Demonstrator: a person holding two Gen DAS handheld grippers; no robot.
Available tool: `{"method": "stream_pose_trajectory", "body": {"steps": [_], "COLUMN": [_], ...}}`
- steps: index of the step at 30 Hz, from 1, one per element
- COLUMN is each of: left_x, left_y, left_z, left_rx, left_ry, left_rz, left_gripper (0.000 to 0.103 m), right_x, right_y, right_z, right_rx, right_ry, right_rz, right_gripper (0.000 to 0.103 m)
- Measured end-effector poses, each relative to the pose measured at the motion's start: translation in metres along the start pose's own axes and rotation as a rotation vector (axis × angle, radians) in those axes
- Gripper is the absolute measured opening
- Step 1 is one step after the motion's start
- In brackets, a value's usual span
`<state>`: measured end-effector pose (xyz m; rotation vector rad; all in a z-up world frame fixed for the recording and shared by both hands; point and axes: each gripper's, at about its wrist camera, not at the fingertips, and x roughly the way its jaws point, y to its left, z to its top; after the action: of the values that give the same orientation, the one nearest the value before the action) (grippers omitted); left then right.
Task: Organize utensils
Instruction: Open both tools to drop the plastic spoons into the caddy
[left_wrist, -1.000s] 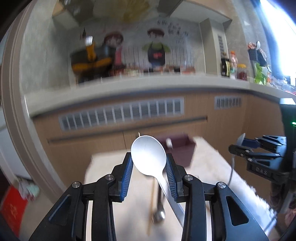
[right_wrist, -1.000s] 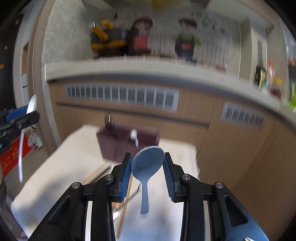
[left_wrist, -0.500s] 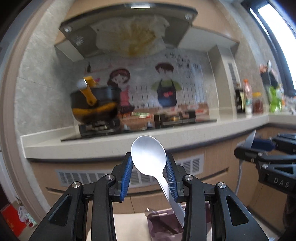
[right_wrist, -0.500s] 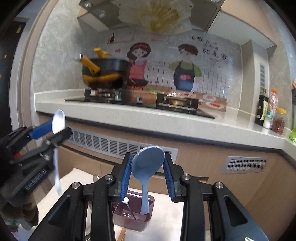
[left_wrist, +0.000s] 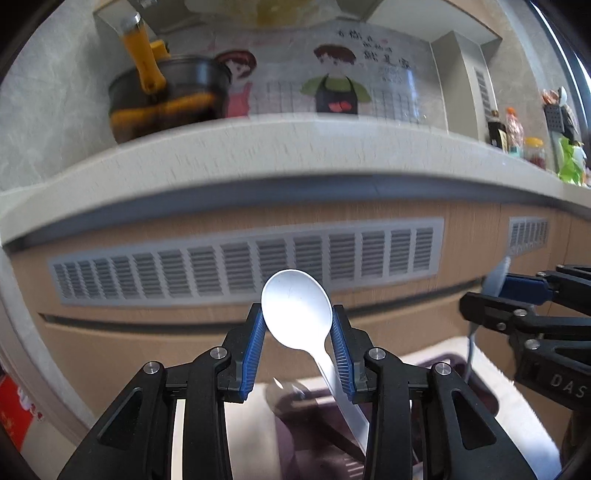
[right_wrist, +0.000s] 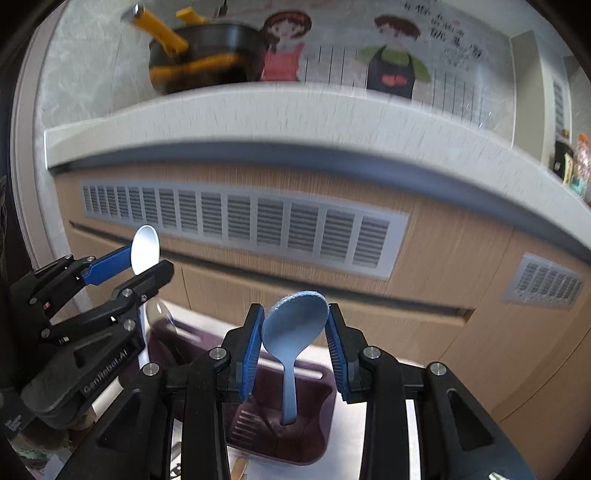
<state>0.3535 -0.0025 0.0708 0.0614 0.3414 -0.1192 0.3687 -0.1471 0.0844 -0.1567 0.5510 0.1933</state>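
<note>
The left claw (left_wrist: 297, 338) is clamped on the bowl of a white spoon (left_wrist: 295, 308), whose handle slants down toward the dark purple bin (left_wrist: 487, 391) on the desk (left_wrist: 524, 424). The right claw (right_wrist: 295, 341) grips a blue spoon (right_wrist: 295, 325) by its bowl, the handle hanging straight down with its tip inside the bin. A vented cabinet (right_wrist: 243, 225) stands behind.

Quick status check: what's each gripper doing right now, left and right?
Left gripper: closed on the white spoon by its bowl.
Right gripper: closed on the blue spoon, handle down over the purple holder.
</note>
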Motion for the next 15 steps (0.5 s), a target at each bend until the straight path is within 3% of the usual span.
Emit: {"method": "stream_pose_trajectory", "body": {"steps": [8,12,15], "left_x": [0.027,0.027,0.020], "left_y": [-0.011,-0.014,-0.012], "left_z": [-0.034,-0.036,-0.029], "left_rx": [0.022,0.024,0.004], "left_ry": [0.070,0.079,0.082], "left_rz": [-0.072,-0.084,-0.096], "left_gripper": [0.038,0.044,0.055], "right_x": [0.035,0.038,0.027], "right_y": [-0.004,-0.005,-0.008], "right_z": [-0.030,-0.035,-0.035], "right_rx": [0.020,0.012,0.014], "right_ry": [0.095,0.112,0.097], "right_rz": [0.016,0.003,-0.005], "right_gripper": [0.031,0.034,0.048]}}
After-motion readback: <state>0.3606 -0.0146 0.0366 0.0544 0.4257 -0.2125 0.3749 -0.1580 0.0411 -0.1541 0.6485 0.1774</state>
